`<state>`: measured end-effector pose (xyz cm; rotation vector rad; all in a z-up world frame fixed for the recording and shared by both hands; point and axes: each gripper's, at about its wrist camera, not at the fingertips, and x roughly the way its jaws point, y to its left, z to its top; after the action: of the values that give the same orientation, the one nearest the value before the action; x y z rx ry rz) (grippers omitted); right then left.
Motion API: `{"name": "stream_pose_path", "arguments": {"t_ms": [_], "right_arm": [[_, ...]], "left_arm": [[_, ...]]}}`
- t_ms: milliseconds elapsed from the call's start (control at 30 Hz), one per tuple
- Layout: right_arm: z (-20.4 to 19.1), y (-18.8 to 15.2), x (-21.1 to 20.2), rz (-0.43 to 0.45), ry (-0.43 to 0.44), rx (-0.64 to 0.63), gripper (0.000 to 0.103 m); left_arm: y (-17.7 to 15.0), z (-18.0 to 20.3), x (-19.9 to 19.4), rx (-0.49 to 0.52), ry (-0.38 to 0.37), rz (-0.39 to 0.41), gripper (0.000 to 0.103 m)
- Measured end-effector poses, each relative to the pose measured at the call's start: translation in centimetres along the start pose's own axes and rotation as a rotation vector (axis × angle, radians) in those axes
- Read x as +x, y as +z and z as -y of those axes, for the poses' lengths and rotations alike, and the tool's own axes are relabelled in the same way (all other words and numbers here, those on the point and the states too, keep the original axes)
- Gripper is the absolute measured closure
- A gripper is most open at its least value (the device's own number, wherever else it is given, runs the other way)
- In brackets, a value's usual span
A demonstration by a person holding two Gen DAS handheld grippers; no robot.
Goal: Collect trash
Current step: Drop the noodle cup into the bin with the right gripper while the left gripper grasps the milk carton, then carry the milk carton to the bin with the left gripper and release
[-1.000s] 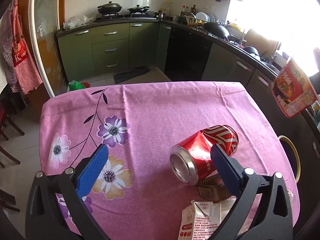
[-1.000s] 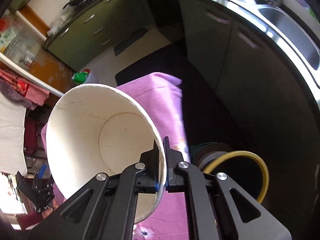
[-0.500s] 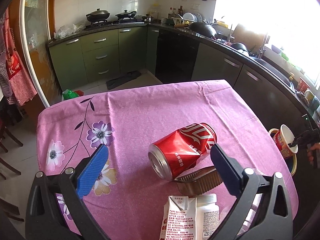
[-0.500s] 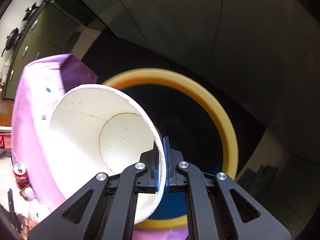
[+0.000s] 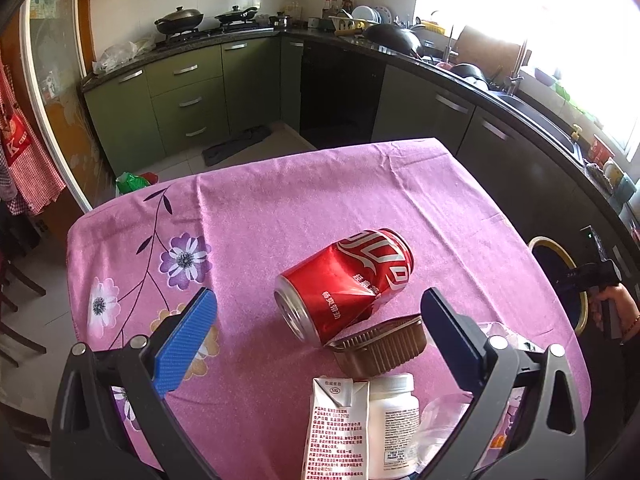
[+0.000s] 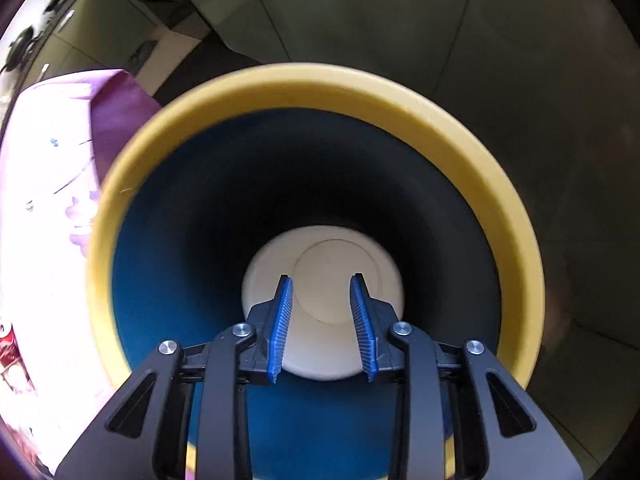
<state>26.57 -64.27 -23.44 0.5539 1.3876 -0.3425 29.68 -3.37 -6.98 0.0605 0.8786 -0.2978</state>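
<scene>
My right tool (image 6: 322,328) hangs over the mouth of the yellow-rimmed bin (image 6: 440,120), pointing almost straight down into it. A second ago its blue pads were pinched tight on the rim of the white paper cup (image 6: 324,300); its jaws have just been opening, and now the cup lies free at the bottom of the bin, mouth up, with nothing pressed between the pads. A second ago this view still showed the bench edge and kitchen floor; now the bin's dark blue inside fills it.

My left tool (image 5: 320,320) is spread wide and empty above the bench (image 5: 320,200) with its pink flowered cloth. The dented red can (image 5: 348,280) lies on its side between the pads but touches neither. It leans against a brown ridged tray (image 5: 380,348). Compared with a second ago, more trash shows at the near edge: a white carton (image 5: 338,428) and a white pill bottle (image 5: 394,420) just beside it, touching. At the far right, a hand (image 5: 612,312) holds the other tool's grip over the bin beside the bench.
</scene>
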Motion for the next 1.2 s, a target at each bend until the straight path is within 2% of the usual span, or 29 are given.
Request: {"name": "stream_pose_path", "arguments": {"t_ms": [133,233,367,500,533,633,800,933,1000,1033,1100,1200], "right_arm": [[-0.1,-1.2,-1.9,0.044,0.033,-0.03,0.066],[0.1,-1.7,-2.4,0.055,0.068,-0.044,0.064],[-2.0,-1.9,-2.7,0.058,0.07,-0.075,0.063],[-2.8,-2.1,-2.7,0.052,0.082,-0.096,0.063],[-4.3,-1.1,-1.9,0.05,0.082,-0.1,0.063],[-4.9,-1.3,-1.9,0.043,0.086,-0.114,0.063],[-5.9,-1.6,-2.0,0.047,0.09,-0.124,0.061],[-6.3,-1.9,-1.9,0.042,0.099,-0.132,0.061],[-6.3,-2.1,-2.0,0.037,0.099,-0.137,0.061],[-6.4,-2.2,-1.9,0.035,0.1,-0.14,0.061],[-6.3,-2.2,-2.0,0.035,0.103,-0.141,0.061],[-6.3,-2.3,-1.8,0.032,0.109,-0.144,0.061]], "left_arm": [[0.1,0.0,0.5,-0.035,-0.025,-0.049,0.006],[-0.1,0.7,0.2,-0.012,-0.032,-0.066,0.006],[-1.1,0.7,-0.3,-0.016,-0.057,-0.136,0.006],[-2.3,0.1,-0.8,-0.02,-0.034,-0.207,0.006],[-2.6,0.0,-0.8,-0.013,-0.025,-0.229,0.006],[-3.7,-0.1,-0.7,0.013,0.002,-0.314,0.007],[-5.2,0.3,0.3,0.076,0.029,-0.45,0.023],[-6.1,0.3,1.3,0.08,0.038,-0.504,0.03],[-6.5,-0.1,1.8,0.07,0.028,-0.536,0.046],[-6.8,-0.4,2.1,0.055,0.019,-0.556,0.048],[-7.3,-0.7,2.6,0.046,0.005,-0.586,0.063],[-7.9,-0.7,3.0,0.049,-0.002,-0.591,0.067]]}}
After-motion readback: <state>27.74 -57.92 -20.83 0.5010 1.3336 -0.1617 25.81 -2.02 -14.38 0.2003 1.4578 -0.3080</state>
